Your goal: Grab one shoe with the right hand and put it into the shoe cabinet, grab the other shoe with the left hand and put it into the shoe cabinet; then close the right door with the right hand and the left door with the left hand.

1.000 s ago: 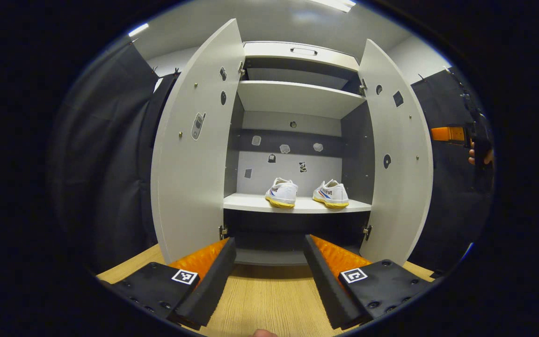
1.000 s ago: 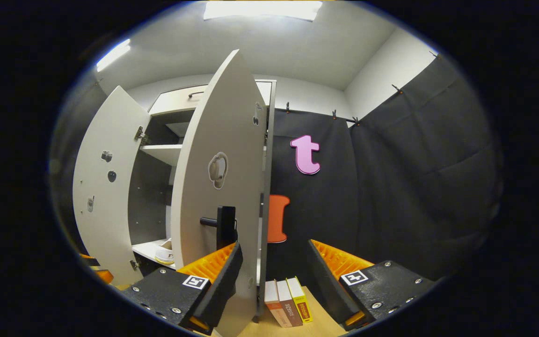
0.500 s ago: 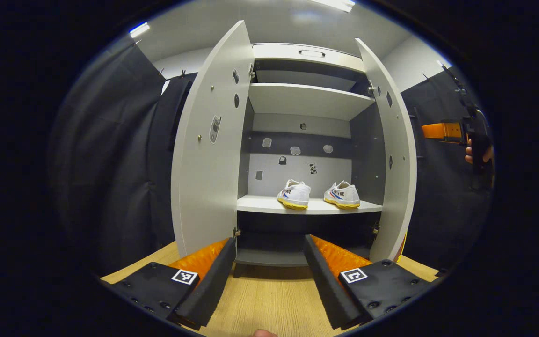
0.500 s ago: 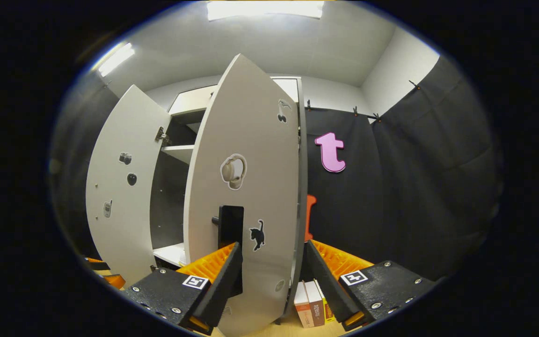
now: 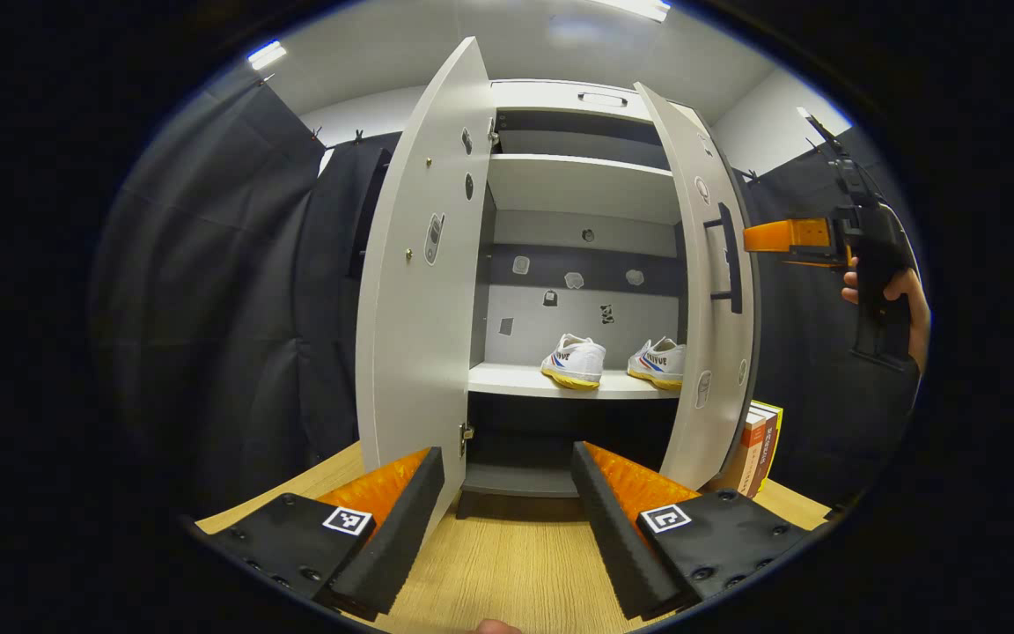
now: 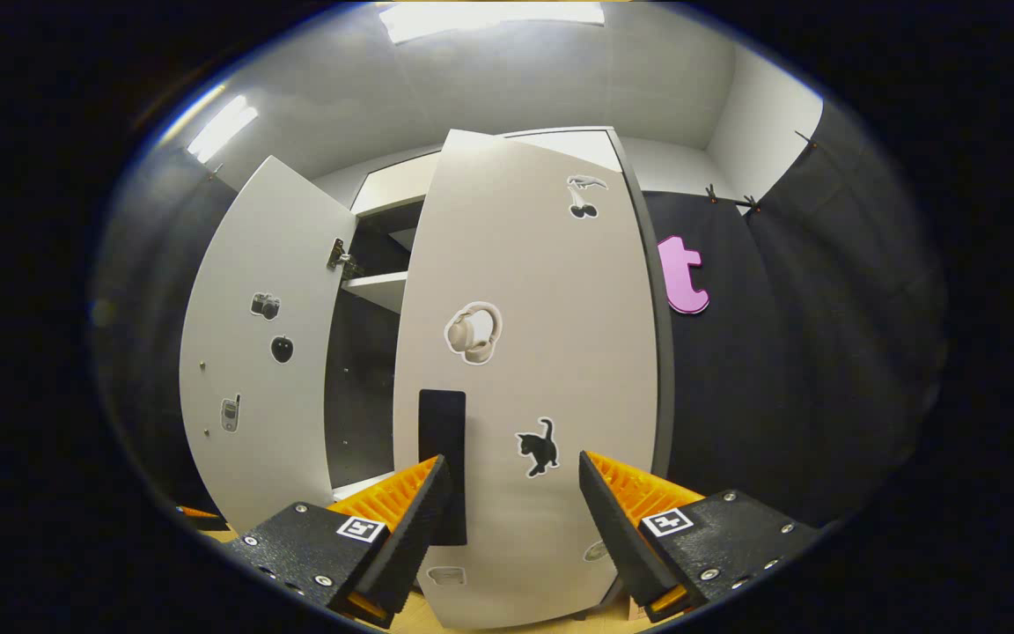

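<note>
Two white shoes with yellow soles, one [image 5: 576, 360] beside the other [image 5: 660, 363], stand on the middle shelf [image 5: 525, 381] of the grey shoe cabinet. The left door [image 5: 423, 264] stands wide open. The right door [image 5: 708, 291] is swung about halfway shut, its black handle [image 5: 726, 258] facing outward. My left gripper [image 5: 507, 502] is open and empty, low in front of the cabinet. My right gripper [image 6: 511, 506] is open, its fingers against the right door's [image 6: 533, 370] outer face beside the handle [image 6: 443, 458]. In the left gripper view the right gripper [image 5: 793, 239] is held by a hand [image 5: 890, 291].
Several books [image 5: 758, 445] stand on the wooden floor [image 5: 507, 563] behind the right door. Black cloth walls close in both sides. The upper shelf [image 5: 577, 180] of the cabinet holds nothing.
The right door has swung steadily toward shut, pushed by my right gripper, and now hides part of the right shoe. My left gripper has shifted slightly; the left door has not moved.
</note>
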`<state>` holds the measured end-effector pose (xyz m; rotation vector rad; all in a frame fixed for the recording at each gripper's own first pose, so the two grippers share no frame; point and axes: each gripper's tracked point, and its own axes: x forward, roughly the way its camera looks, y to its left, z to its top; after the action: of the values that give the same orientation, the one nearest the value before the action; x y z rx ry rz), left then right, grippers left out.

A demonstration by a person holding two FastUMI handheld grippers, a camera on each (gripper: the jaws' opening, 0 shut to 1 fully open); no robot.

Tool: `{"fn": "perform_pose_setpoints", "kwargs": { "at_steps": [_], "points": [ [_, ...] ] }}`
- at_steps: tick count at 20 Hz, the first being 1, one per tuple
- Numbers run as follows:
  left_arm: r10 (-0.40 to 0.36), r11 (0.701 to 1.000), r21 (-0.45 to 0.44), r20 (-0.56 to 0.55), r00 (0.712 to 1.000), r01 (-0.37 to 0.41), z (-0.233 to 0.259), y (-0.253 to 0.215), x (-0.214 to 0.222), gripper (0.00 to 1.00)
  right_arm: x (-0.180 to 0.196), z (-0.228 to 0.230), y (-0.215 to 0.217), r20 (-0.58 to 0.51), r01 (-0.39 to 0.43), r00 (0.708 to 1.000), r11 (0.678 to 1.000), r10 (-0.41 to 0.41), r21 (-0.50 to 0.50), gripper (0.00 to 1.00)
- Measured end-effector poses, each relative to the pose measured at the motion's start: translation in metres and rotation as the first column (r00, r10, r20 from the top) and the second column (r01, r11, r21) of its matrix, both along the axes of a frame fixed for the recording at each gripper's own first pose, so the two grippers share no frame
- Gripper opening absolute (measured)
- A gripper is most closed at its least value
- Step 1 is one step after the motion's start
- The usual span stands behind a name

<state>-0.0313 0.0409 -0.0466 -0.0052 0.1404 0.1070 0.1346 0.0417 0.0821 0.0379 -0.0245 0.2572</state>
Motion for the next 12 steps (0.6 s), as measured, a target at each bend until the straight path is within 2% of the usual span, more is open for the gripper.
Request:
{"fn": "perform_pose_setpoints", "kwargs": {
  "at_steps": [3, 12],
  "points": [
    [0.009, 1.0, -0.003, -0.002, 1.0, -0.009, 0.0, 0.003, -0.003, 0.95, 0.006, 0.002, 0.003, 0.024, 0.011, 1.0, 1.0, -0.011, -0.02, 0.91],
    [0.016, 1.0, 0.008, -0.001, 1.0, -0.016, 0.002, 0.013, -0.004, 0.94, 0.037, -0.011, 0.022, -0.018, 0.02, 1.0, 1.0, -0.021, -0.016, 0.9]
  ]
}}
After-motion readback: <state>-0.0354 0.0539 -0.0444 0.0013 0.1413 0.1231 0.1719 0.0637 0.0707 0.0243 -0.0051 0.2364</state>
